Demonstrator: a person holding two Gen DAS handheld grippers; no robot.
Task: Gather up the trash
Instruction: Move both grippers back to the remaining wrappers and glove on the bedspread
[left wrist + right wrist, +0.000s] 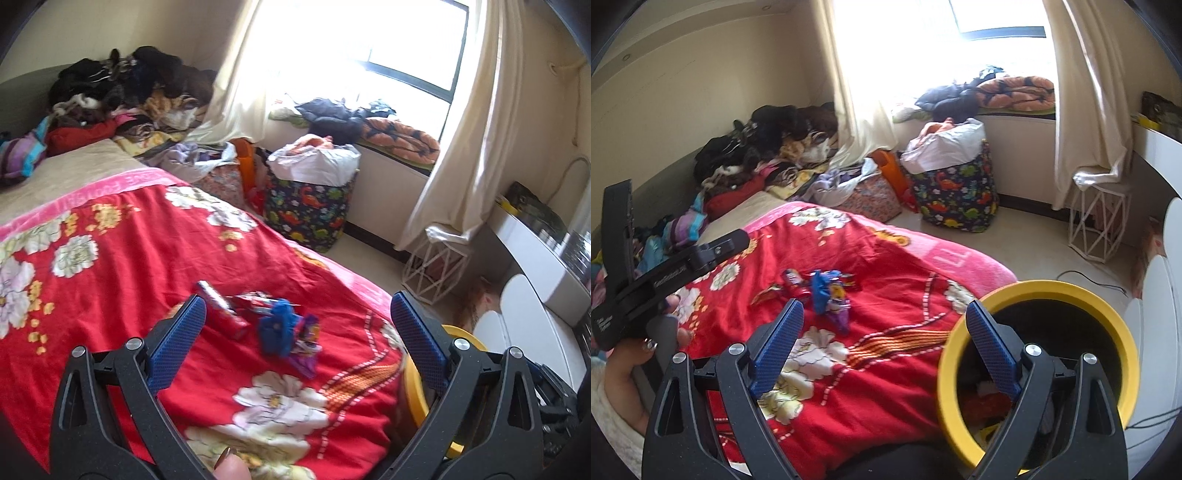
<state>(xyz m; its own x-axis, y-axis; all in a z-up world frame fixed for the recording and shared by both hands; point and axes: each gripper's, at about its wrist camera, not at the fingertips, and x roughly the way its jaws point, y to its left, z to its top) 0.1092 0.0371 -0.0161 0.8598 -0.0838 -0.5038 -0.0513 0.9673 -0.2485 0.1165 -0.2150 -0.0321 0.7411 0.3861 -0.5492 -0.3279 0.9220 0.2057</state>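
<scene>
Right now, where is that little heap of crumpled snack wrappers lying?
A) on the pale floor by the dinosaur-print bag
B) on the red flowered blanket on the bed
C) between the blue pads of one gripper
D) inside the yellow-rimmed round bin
B: the heap of crumpled red, blue and purple wrappers rests on the red flowered blanket, ahead of both open grippers and outside the yellow-rimmed round bin.

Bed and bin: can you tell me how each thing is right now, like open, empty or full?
left gripper: jaws open, holding nothing
right gripper: jaws open, holding nothing
wrappers: crumpled, loose on the blanket
yellow bin: open top, some trash inside
red blanket: spread over the bed
dinosaur basket: heaped full
curtains: drawn apart
</scene>
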